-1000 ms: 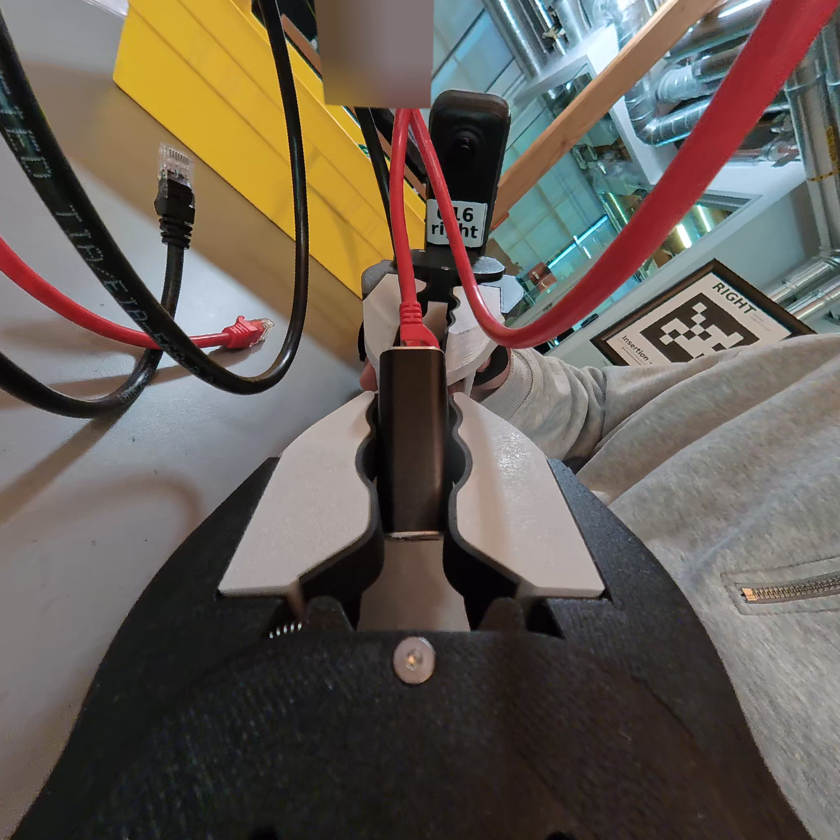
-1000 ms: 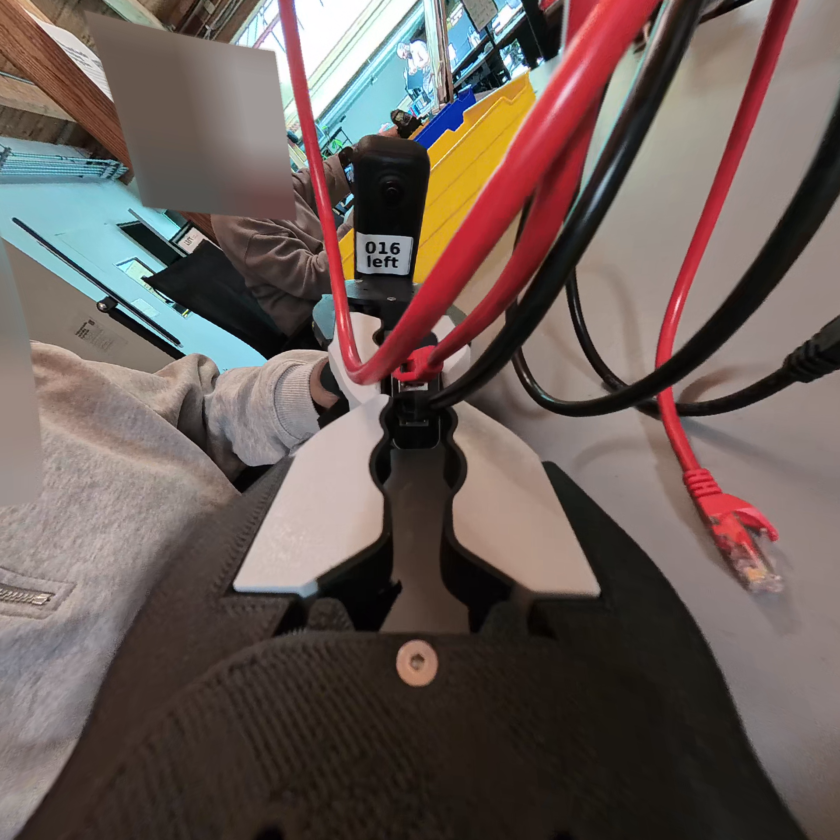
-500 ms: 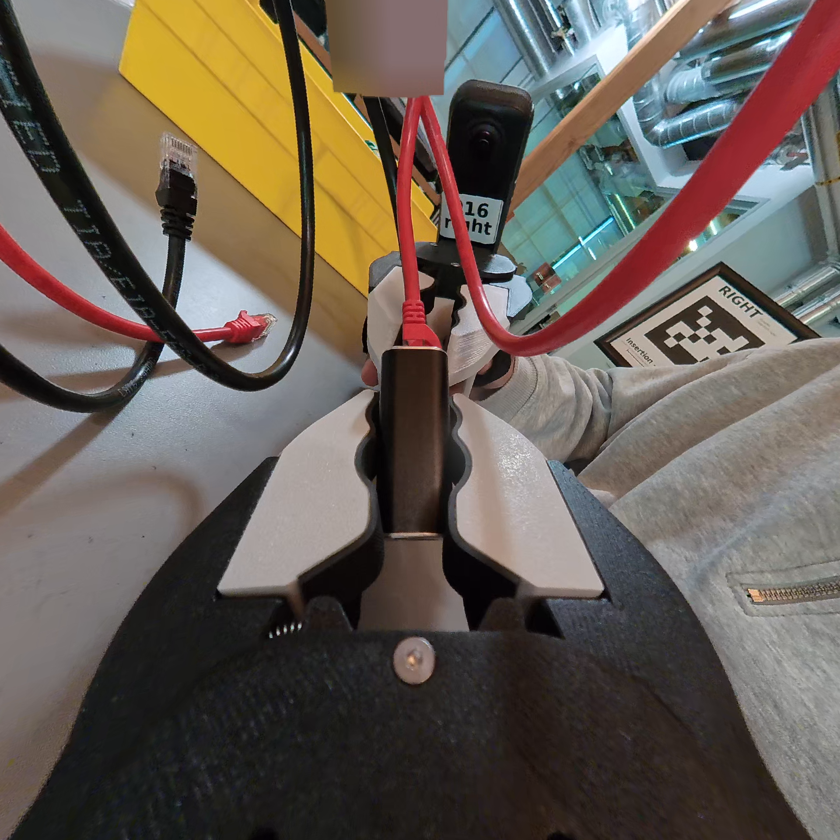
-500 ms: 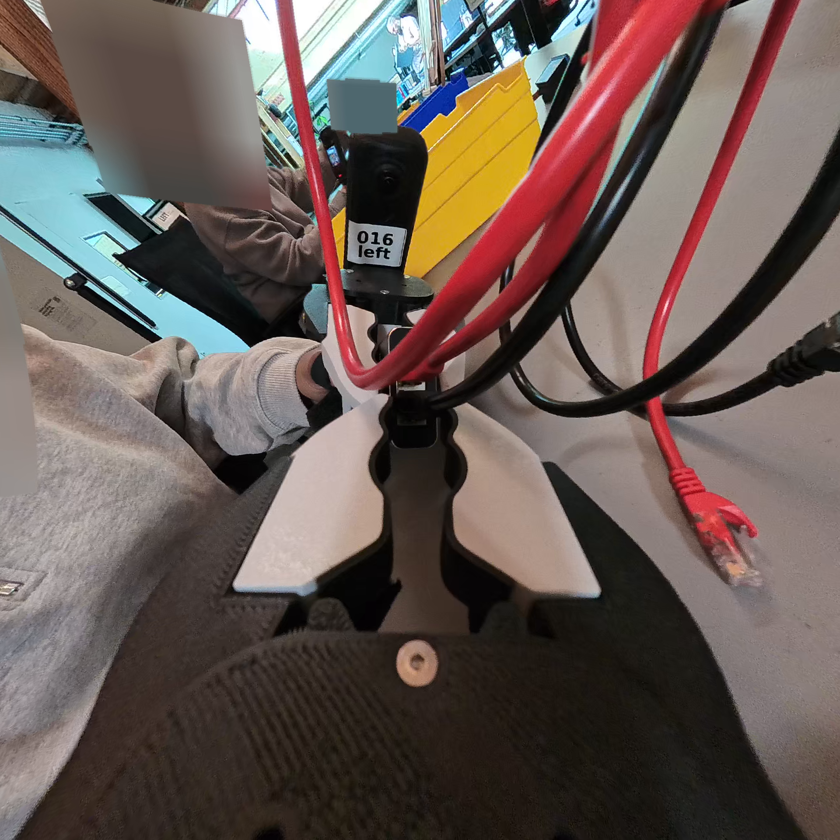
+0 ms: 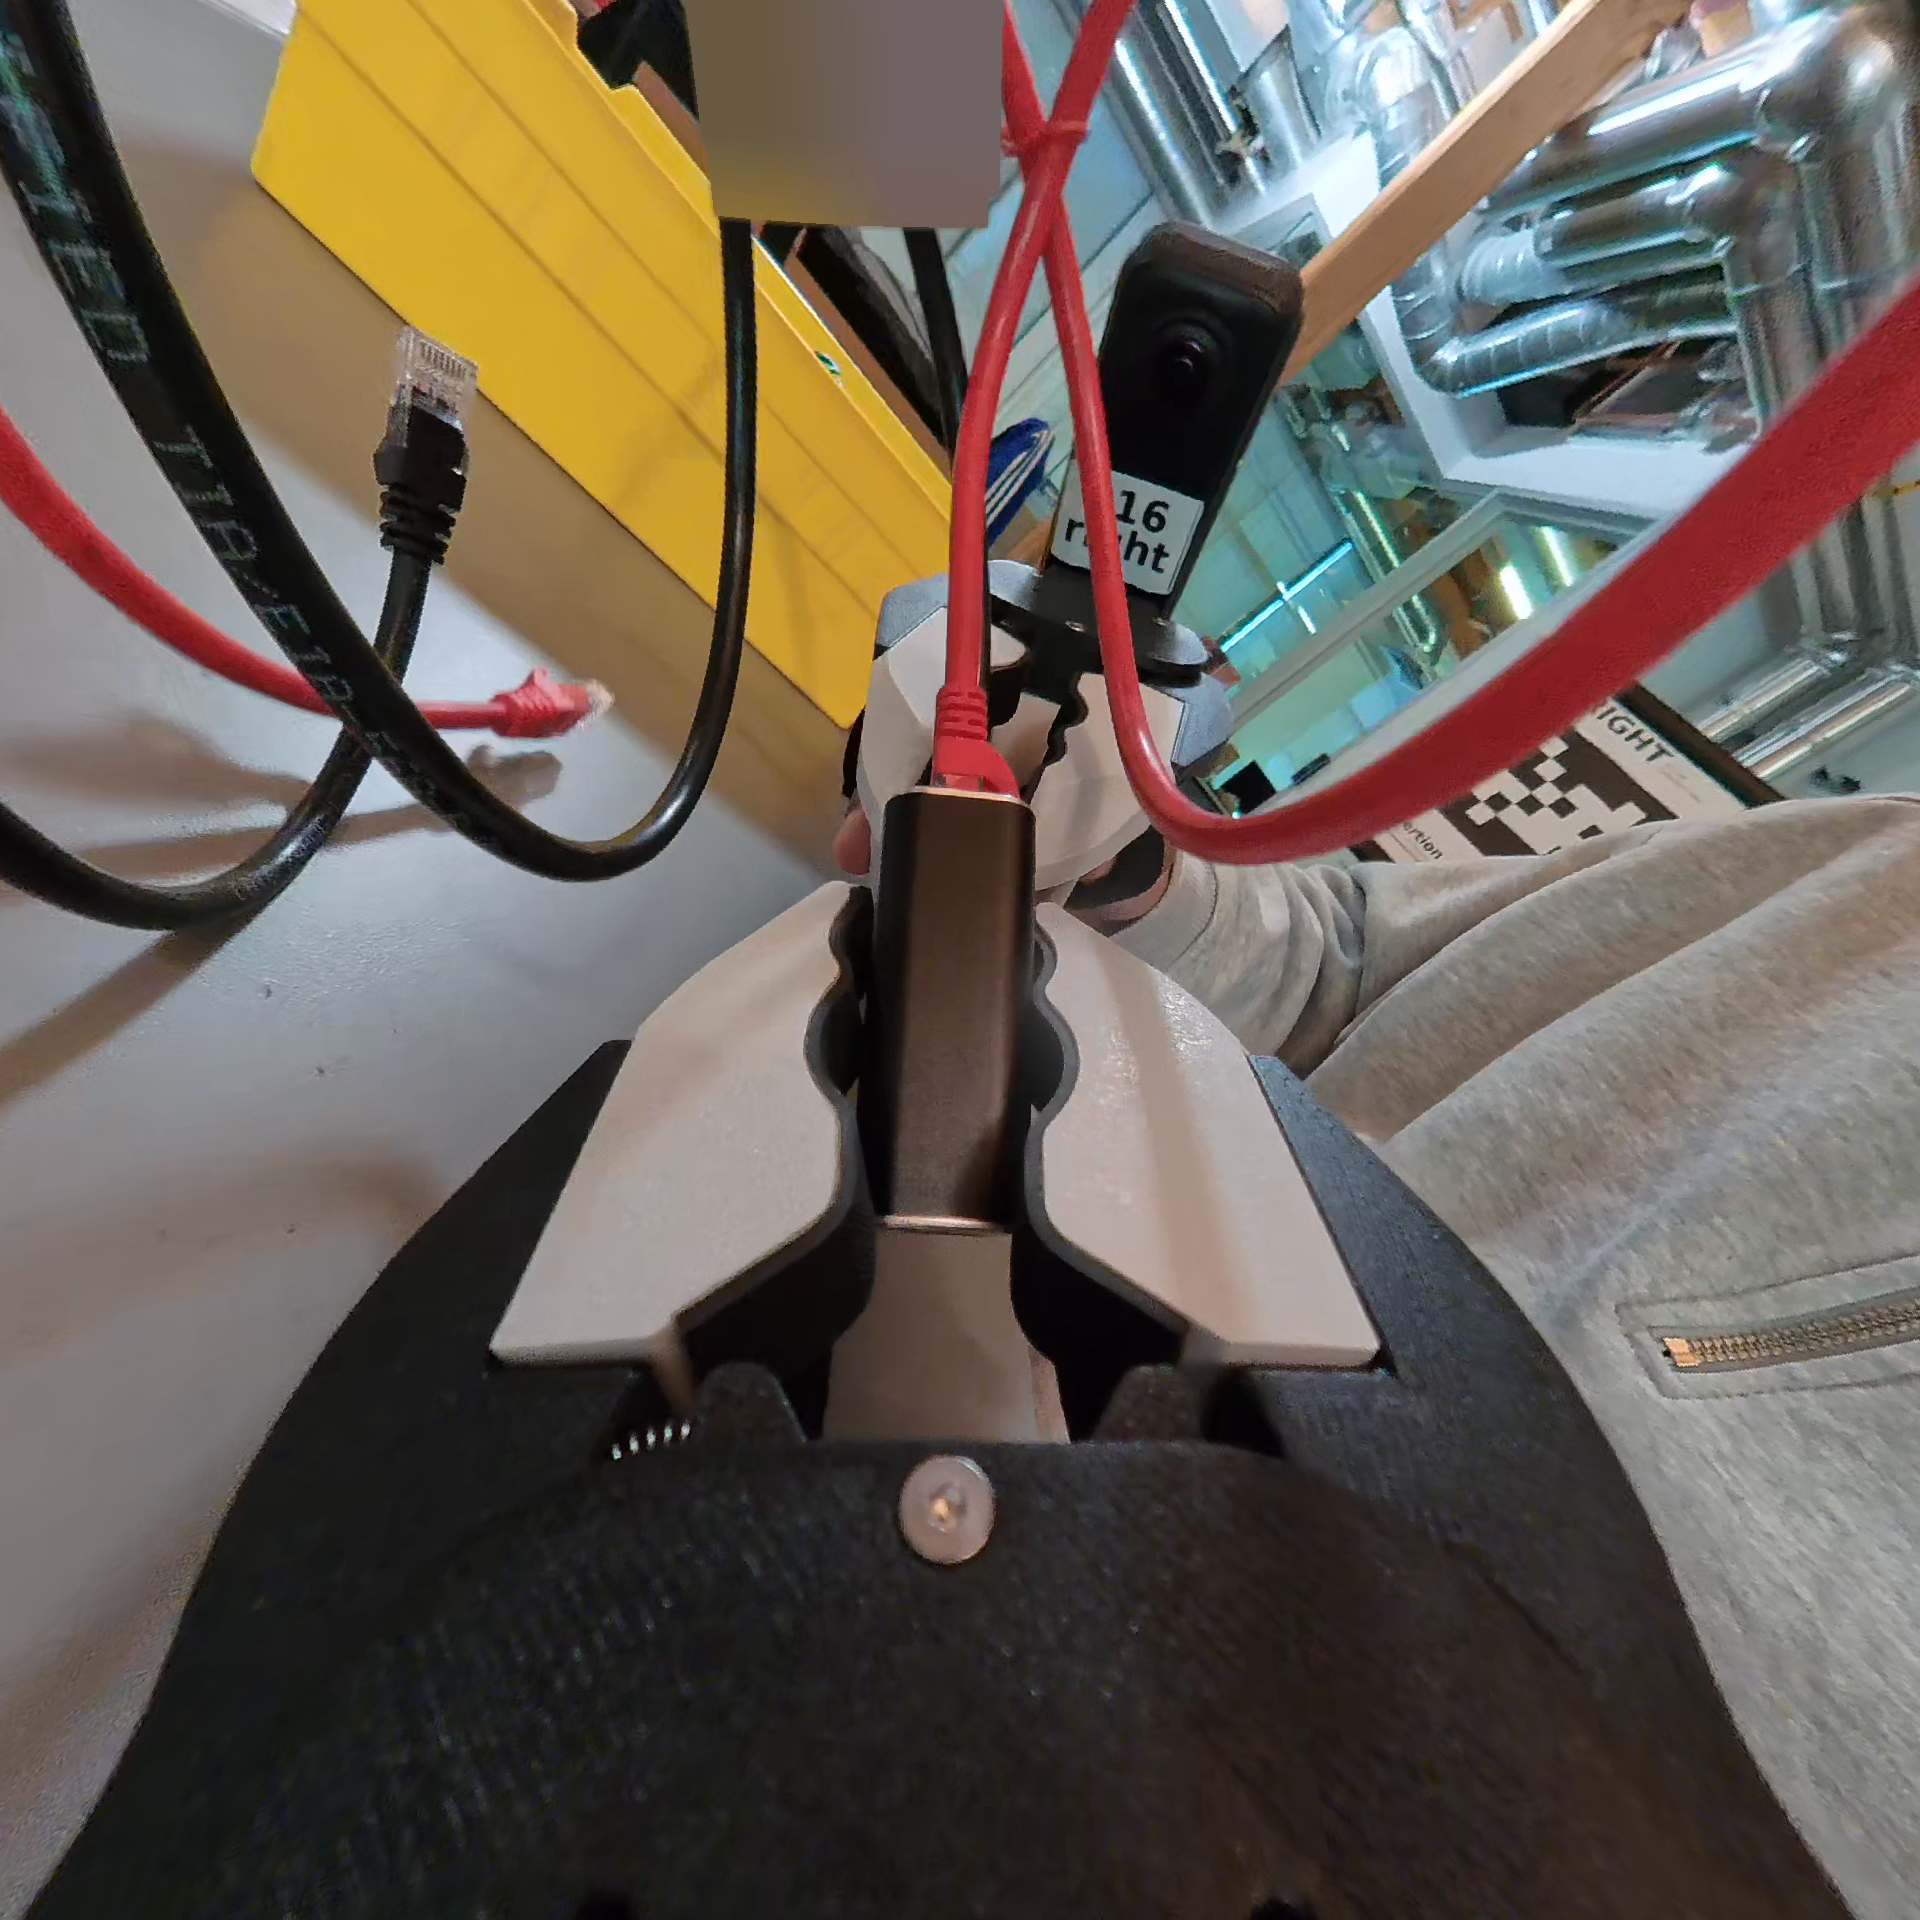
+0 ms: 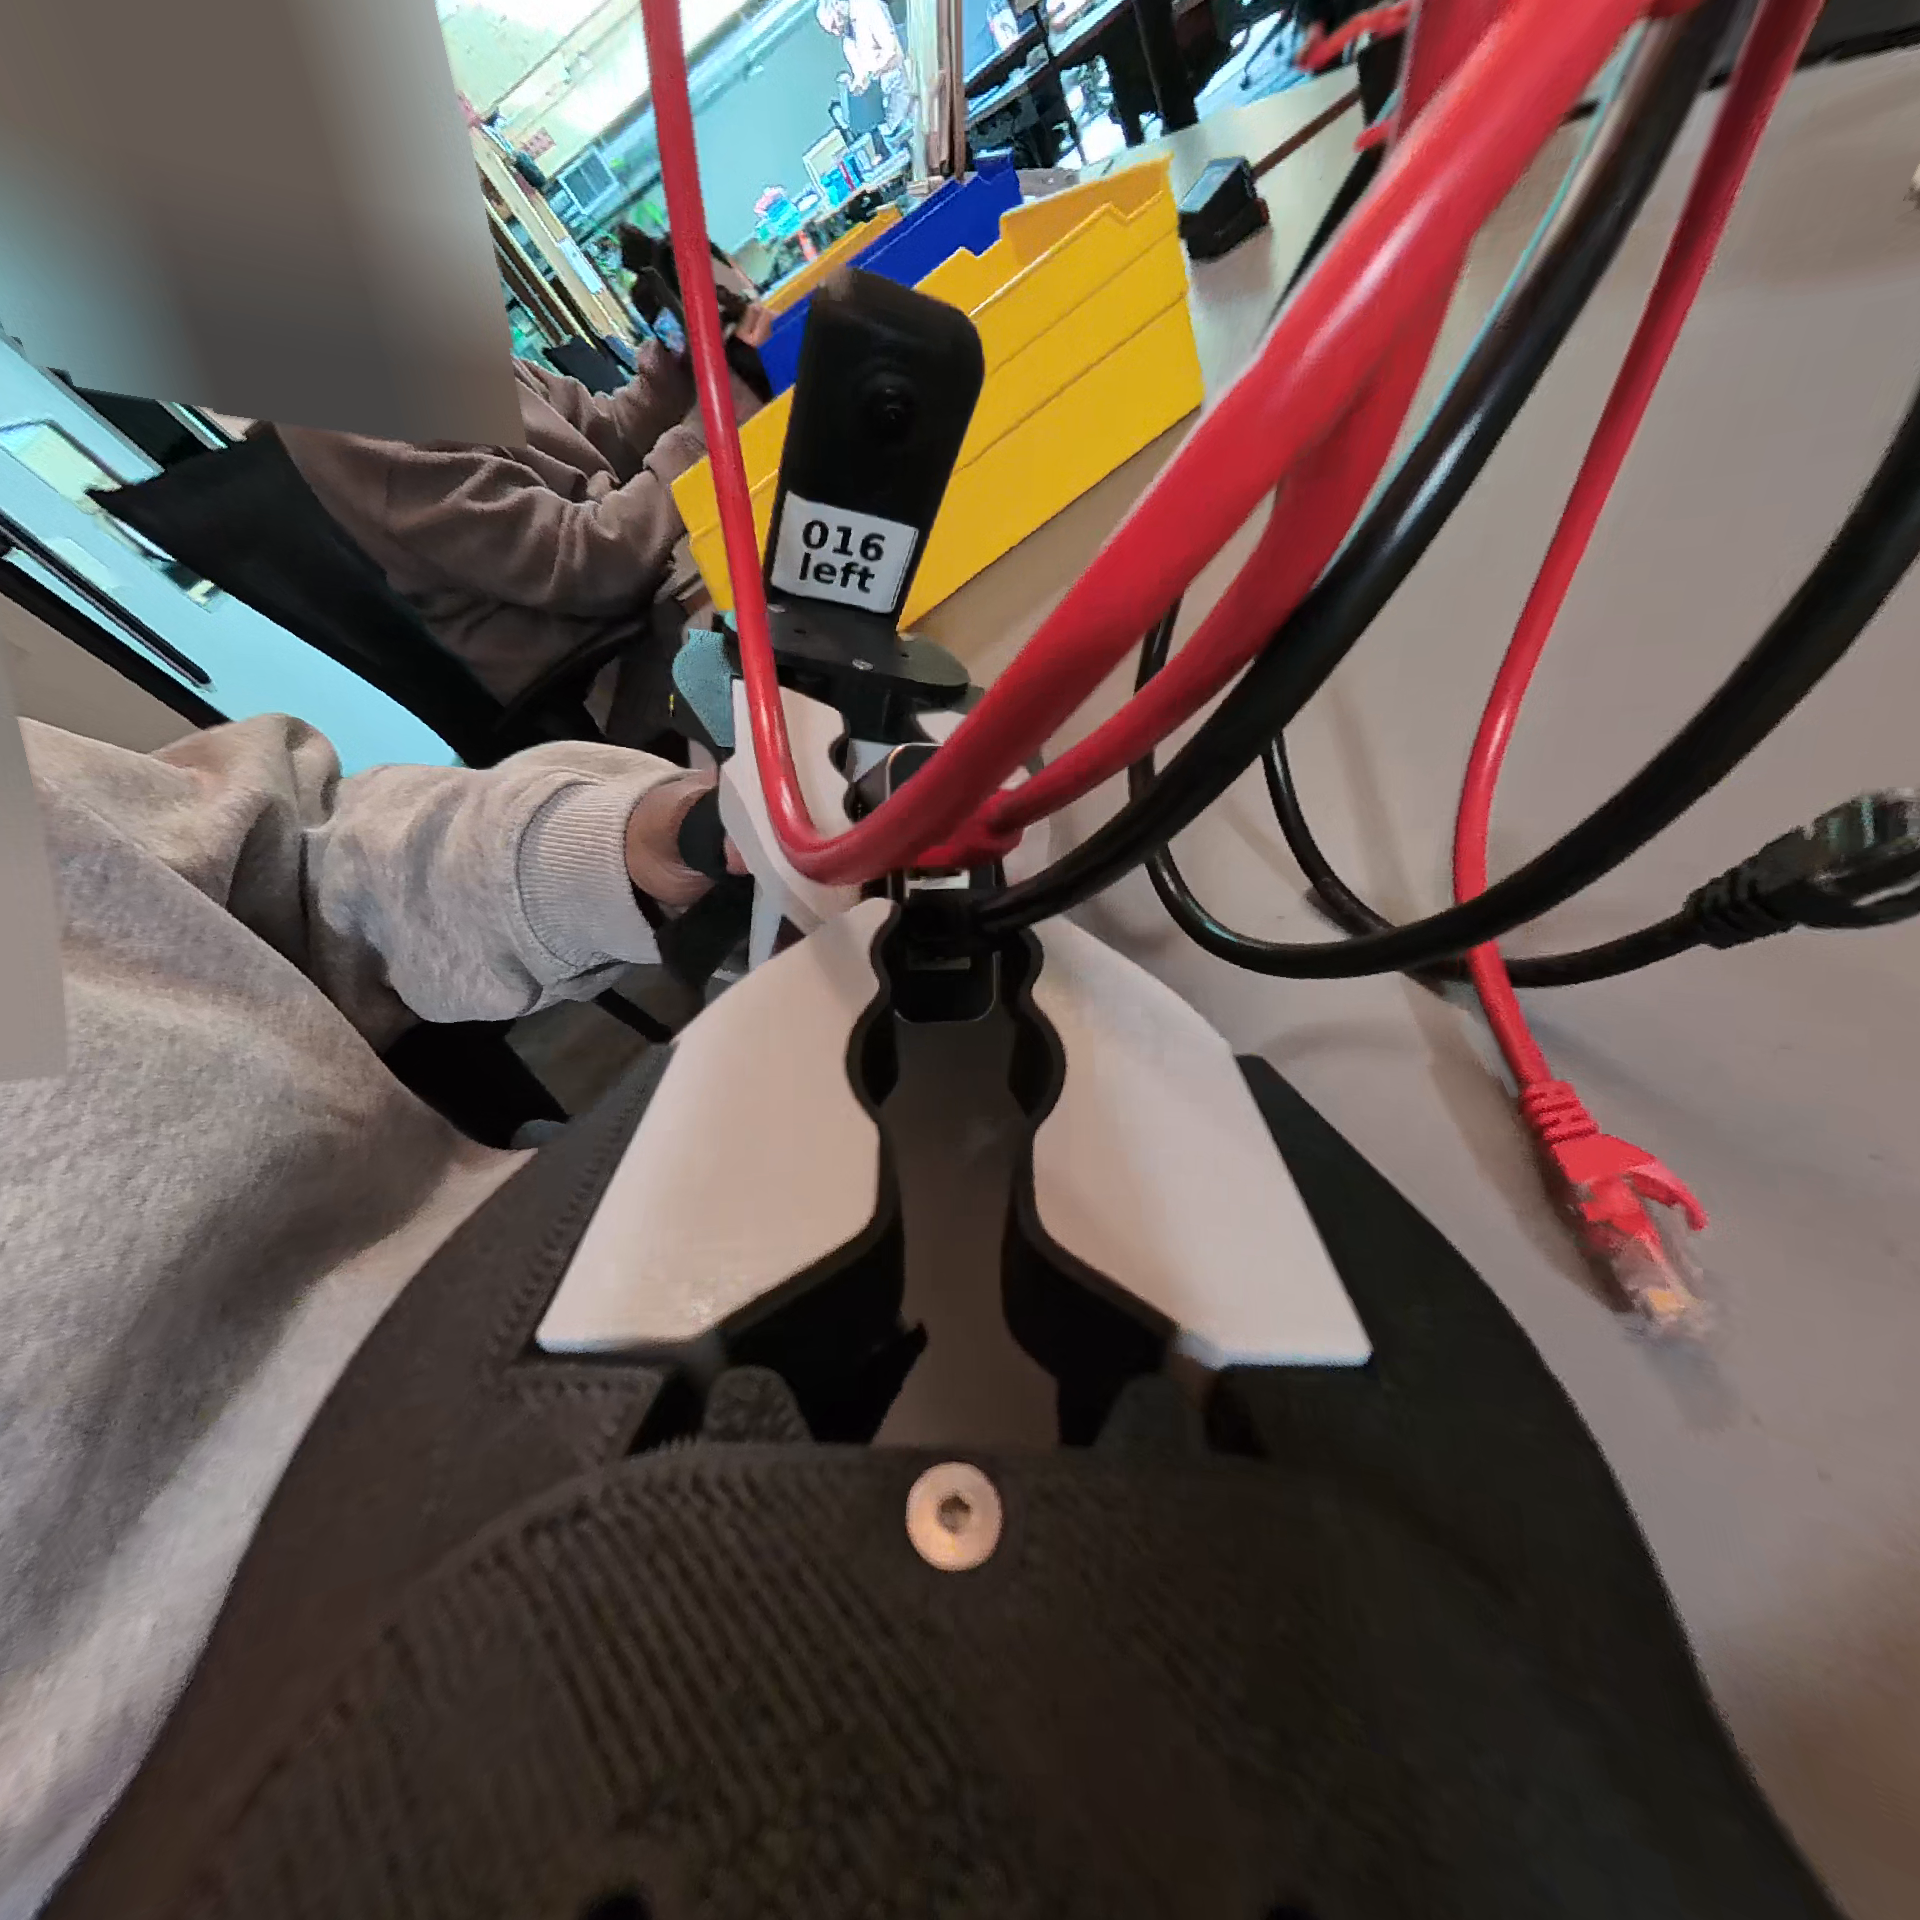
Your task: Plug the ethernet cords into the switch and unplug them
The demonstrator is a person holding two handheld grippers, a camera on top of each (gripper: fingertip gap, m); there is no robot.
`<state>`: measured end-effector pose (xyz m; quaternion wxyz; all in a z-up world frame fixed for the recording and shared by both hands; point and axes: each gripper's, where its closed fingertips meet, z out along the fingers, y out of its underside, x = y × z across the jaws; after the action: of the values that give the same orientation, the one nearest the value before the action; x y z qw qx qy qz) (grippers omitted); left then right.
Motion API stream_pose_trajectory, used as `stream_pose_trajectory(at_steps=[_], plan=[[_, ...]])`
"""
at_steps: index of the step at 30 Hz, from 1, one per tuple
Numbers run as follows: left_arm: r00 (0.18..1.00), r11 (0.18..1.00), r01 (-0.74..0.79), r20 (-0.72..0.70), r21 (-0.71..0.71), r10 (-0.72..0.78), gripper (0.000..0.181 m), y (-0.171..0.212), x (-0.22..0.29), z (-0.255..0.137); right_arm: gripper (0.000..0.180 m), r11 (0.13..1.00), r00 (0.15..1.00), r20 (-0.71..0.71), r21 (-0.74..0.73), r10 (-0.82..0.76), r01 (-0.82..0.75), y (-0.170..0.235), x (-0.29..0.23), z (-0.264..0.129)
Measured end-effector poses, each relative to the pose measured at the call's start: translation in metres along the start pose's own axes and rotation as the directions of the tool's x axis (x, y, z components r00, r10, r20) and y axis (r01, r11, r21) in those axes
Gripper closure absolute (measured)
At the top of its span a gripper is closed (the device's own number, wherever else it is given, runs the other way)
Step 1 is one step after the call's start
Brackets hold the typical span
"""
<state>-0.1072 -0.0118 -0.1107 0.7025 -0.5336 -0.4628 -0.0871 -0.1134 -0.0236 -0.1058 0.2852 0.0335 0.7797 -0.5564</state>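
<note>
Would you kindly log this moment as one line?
left gripper: shut on switch | right gripper: shut on black plug | red plug: in switch | phase: plugging

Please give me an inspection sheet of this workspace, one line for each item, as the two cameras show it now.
Surface: grey table, bare apart from the cables.
Job's things: dark switch held off the table; red plug sits in its far end.
Clutter: yellow bin on the table.
Grippers: left gripper shut on the switch; right gripper apparently shut on the black plug at the switch.
Cables: loose black connector and loose red connector lie unplugged; loops hang overhead.
Surroundings: pipes, marker board, seated person.
</note>
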Motion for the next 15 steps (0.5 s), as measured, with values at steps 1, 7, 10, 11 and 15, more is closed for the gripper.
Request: stream_pose_trajectory(at_steps=[1,7,10,11,15], plan=[[1.000,1.000,0.007,-0.004,0.000,-0.007,0.154,0.000,0.000,0.000,0.162,1.000,1.000,-0.015,-0.004,-0.016,0.016,0.000,0.000,0.000],[0.999,1.000,0.024,-0.026,0.013,-0.023,0.154,-0.004,0.003,0.001,0.164,0.999,1.000,-0.012,0.029,0.016,-0.016,-0.005,-0.001,-0.002],[0.997,0.998,0.046,-0.056,0.044,-0.044,0.154,-0.011,0.008,0.002,0.165,0.997,0.999,0.012,0.066,0.045,-0.045,-0.014,-0.003,-0.003],[0.997,0.997,0.054,-0.066,0.051,-0.051,0.154,-0.013,0.009,0.002,0.165,0.995,0.998,0.021,0.078,0.056,-0.057,-0.017,-0.003,-0.004],[0.991,0.995,0.088,-0.104,0.050,-0.082,0.154,-0.015,0.012,0.003,0.166,0.988,0.993,0.052,0.108,0.103,-0.108,-0.024,-0.004,-0.006]])
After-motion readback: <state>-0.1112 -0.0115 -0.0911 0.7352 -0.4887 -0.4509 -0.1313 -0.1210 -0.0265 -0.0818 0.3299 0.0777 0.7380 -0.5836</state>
